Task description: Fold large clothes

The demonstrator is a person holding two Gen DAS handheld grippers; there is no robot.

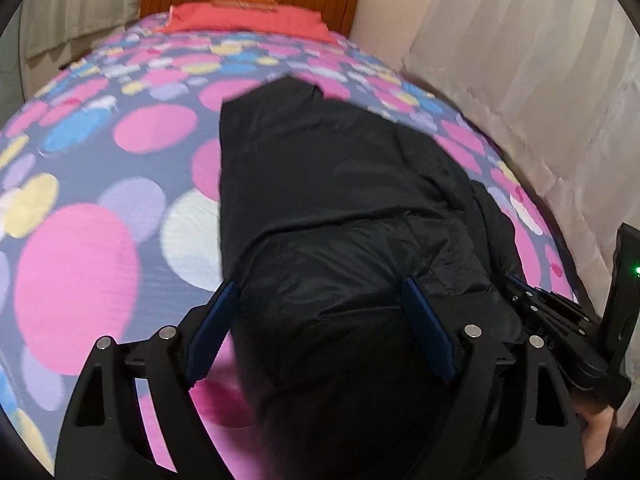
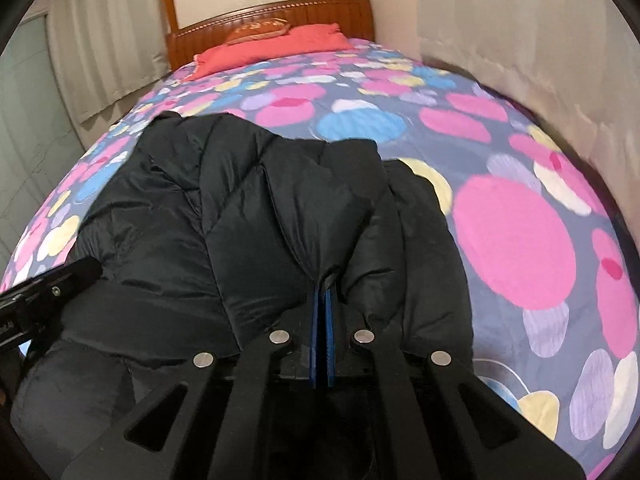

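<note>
Right gripper [image 2: 322, 300]: blue pads pressed together on a pinched fold of the black puffer jacket [image 2: 256, 216], fabric bunched up just ahead of the closed tips. Left gripper [image 1: 320, 300]: jaws spread wide, blue pads [image 1: 430, 332] apart on either side of the jacket's [image 1: 340, 208] near end, dark fabric lying between them; cannot tell whether either pad touches the cloth, no squeeze visible. No earlier view to compare.

Jacket spread lengthwise on the spotted bedspread [image 2: 516, 240], near the foot of the bed, well apart from the red pillow [image 2: 276, 46] at the far end. Quilted panels puffed and creased, one side folded over toward the middle. Wooden headboard [image 2: 280, 16] just behind the pillow. Pale curtains [image 1: 532, 80] along the bedspread's side, more curtains [image 2: 108, 40] by the headboard on the other side. Right tool's black body [image 1: 560, 320] visible beside the jacket's edge in the left wrist view, a hand [image 1: 596, 428] beneath it.
</note>
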